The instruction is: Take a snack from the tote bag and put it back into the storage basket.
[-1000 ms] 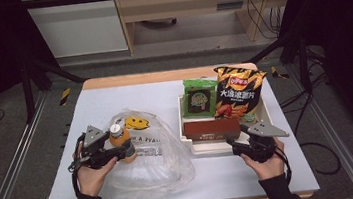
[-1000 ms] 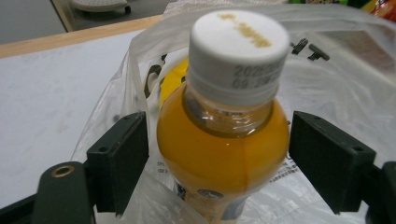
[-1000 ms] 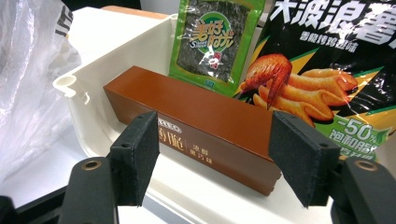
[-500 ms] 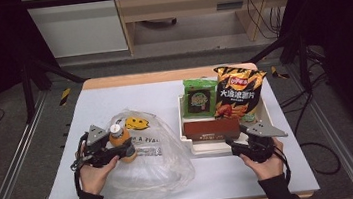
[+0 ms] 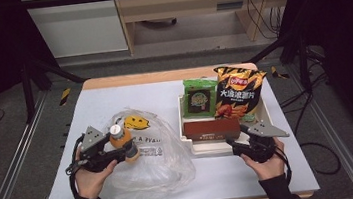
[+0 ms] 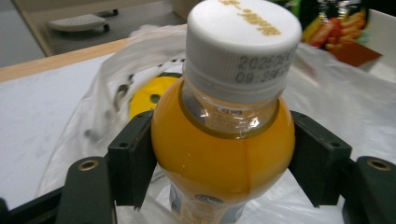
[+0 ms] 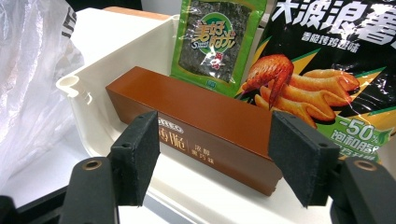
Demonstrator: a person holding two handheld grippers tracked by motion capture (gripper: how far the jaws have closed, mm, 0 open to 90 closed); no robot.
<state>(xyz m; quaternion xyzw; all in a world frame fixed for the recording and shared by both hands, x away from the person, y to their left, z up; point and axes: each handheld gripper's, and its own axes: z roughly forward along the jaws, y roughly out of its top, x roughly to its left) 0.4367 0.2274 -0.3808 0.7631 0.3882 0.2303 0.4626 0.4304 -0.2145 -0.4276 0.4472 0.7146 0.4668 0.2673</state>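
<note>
Tray (image 5: 187, 139) holds brown box (image 5: 211, 129), seaweed pack (image 5: 198, 100), chips (image 5: 238, 92); left fingers (image 6: 133, 156) clamp juice bottle (image 6: 224, 154); right fingers (image 7: 140, 156) open.

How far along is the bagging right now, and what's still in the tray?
Nothing looks bagged yet. In hand: the left gripper has just been closing, and its fingers clamp the orange juice bottle over the clear plastic bag. Left: the brown box, seaweed packet and chips bag sit in the white tray; the right gripper waits open beside it.
</note>
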